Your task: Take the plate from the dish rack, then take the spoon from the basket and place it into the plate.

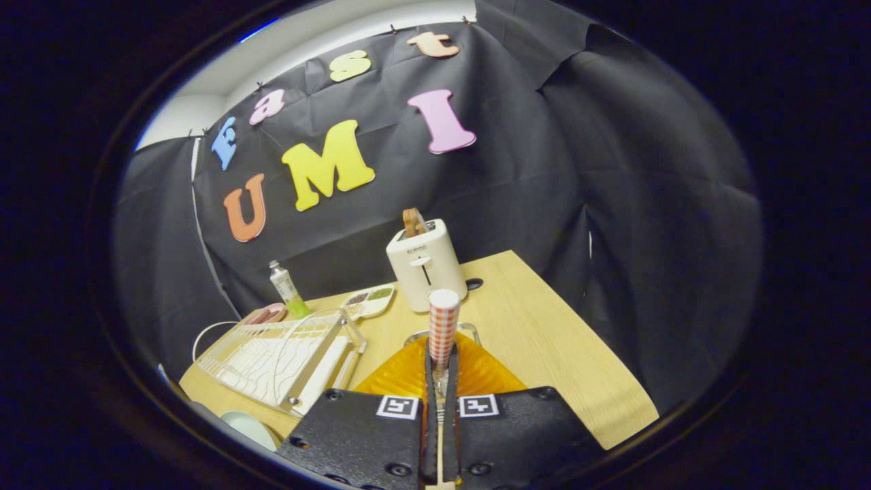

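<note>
My gripper (441,359) is shut on a spoon (443,325) with a red-and-white checked handle, which sticks up from between the fingertips. The spoon's bowl is hidden between the fingers. A ridged orange plate (401,376) lies on the wooden table (544,340) directly under and just ahead of the fingers. Just beyond the plate shows the metal rim of the basket (468,331), partly hidden behind the spoon handle. The white wire dish rack (272,357) stands to the left of the plate.
A white toaster (426,264) with toast in it stands beyond the basket. Behind the rack are a small bottle (284,287), a pink dish (265,314) and a divided snack tray (369,299). A pale round dish (249,429) lies near the rack's front corner.
</note>
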